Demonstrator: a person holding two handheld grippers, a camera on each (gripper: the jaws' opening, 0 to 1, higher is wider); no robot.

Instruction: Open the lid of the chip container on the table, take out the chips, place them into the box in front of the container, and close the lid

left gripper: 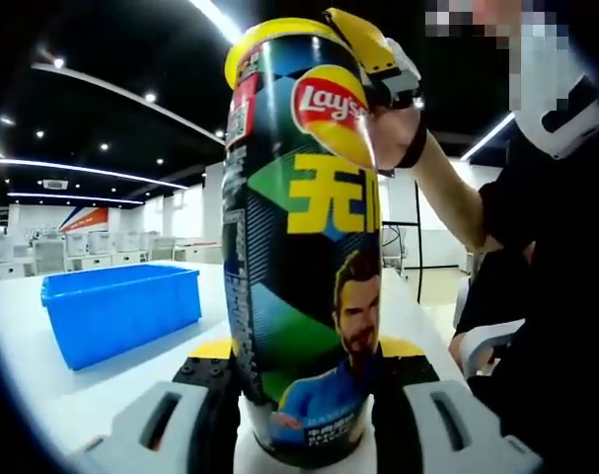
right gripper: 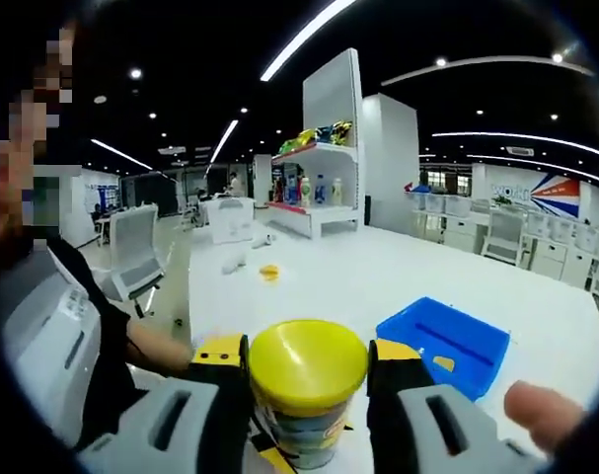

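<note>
Your left tool (left gripper: 304,405) clamps the chip container (left gripper: 304,247) low, steadying it on the table (left gripper: 42,385); your right tool (right gripper: 307,380) grips its yellow lid (right gripper: 307,363), ready to pull. Blue box (left gripper: 121,311) waits beside the container.

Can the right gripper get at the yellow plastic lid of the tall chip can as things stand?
Probably yes: the right gripper already has its jaws on either side of the yellow plastic lid, nothing between, while the left gripper clamps the tall chip can low down.
</note>
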